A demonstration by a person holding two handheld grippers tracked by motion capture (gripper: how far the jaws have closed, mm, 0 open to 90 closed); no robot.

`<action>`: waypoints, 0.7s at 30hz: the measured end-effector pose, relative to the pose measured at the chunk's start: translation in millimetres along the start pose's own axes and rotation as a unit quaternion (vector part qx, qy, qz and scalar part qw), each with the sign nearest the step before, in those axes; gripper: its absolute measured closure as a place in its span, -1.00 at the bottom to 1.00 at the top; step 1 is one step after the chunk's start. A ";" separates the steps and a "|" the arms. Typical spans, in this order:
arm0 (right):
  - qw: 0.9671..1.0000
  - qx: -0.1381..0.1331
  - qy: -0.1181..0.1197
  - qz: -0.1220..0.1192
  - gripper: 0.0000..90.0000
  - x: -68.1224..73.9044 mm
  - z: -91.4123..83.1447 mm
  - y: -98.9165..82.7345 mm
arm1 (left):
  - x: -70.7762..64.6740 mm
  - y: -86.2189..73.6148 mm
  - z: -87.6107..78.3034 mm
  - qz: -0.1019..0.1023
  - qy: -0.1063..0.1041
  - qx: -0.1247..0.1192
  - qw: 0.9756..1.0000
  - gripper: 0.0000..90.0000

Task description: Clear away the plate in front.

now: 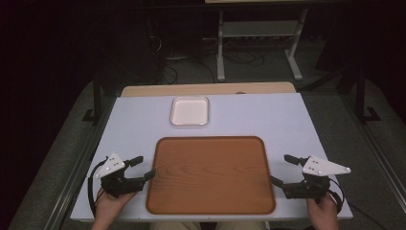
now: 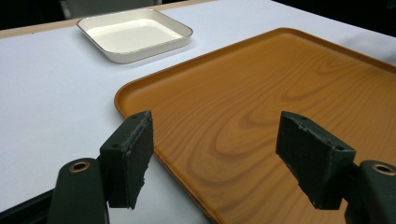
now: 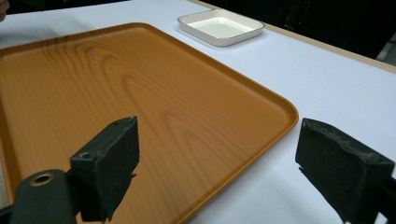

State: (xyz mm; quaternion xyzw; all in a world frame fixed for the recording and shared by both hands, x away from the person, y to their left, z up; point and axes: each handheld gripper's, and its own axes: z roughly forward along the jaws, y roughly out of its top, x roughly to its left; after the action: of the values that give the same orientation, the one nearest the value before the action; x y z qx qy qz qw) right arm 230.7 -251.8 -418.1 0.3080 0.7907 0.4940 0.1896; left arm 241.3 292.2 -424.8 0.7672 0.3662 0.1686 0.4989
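On the white table (image 1: 134, 124), a wooden tray (image 1: 210, 175) lies flat just in front of the person, with its near edge close to the table's front rim. It is a rounded rectangle with a low raised lip, and its long axis runs across the table from the person's left to right; the wood grain shows as arcs across its floor. The tray holds nothing.

The left gripper (image 1: 143, 168) sits at the tray's left edge, held in the person's left hand (image 1: 109, 203), which comes in from the bottom of the high view. It points inward and slightly away from the person, toward the tray's left rim. Its jaws stand wide apart with nothing between them; in the left gripper view the tray's near corner and rim (image 2: 140, 100) lie below and between the two black pads (image 2: 133, 154).

The right gripper (image 1: 282, 170) mirrors it at the tray's right edge, held in the right hand (image 1: 321, 211), and points inward toward the tray. Its jaws are also wide apart and grip nothing; in the right gripper view one pad (image 3: 114, 163) hangs over the tray's floor and the other over the bare table, with the tray's rounded corner (image 3: 287, 109) between them.

Beyond the tray's far edge, set apart from it by a strip of table, stands a small white square dish (image 1: 190, 110) with a thin dark rim. It is upright and empty.
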 end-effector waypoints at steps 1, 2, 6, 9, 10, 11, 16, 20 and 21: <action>1.000 0.001 0.000 -0.001 -0.72 0.1 0.1 -0.1 | 0.2 0.0 0.2 -0.002 0.000 0.001 1.000 -0.40; 1.000 0.001 -0.001 -0.002 -0.72 0.3 0.1 -0.1 | 0.3 0.0 0.4 -0.005 0.000 0.002 1.000 -0.41; 1.000 0.001 0.001 -0.002 -0.72 0.8 -0.5 0.0 | 0.0 -0.1 0.8 -0.008 0.000 0.007 1.000 -0.43; 1.000 0.000 0.002 -0.004 -0.72 1.5 -1.3 0.3 | -0.2 0.3 0.7 -0.005 0.001 0.013 1.000 -0.42; 1.000 0.000 0.002 -0.005 -0.72 1.6 -1.3 0.4 | -0.4 0.3 0.5 -0.006 0.002 0.012 1.000 -0.42; 1.000 0.001 0.002 -0.005 -0.72 1.8 -1.0 0.3 | -0.1 0.6 0.1 -0.007 0.001 0.011 1.000 -0.42; 1.000 0.004 0.001 -0.006 -0.72 1.9 -0.2 0.3 | -0.5 2.1 0.6 -0.006 0.001 0.010 1.000 -0.43; 1.000 0.001 -0.001 -0.005 -0.72 1.6 -1.1 0.3 | -2.9 3.6 2.4 0.000 -0.003 0.012 1.000 -0.43; 1.000 0.000 -0.002 -0.003 -0.72 1.7 -1.4 0.2 | -3.5 4.0 2.9 0.001 -0.004 0.012 1.000 -0.43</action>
State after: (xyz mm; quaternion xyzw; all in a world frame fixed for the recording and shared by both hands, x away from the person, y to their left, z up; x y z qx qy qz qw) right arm 228.6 -251.6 -417.3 0.3061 0.7915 0.4927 0.1925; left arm 242.3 286.9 -422.2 0.7744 0.3655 0.1616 0.4906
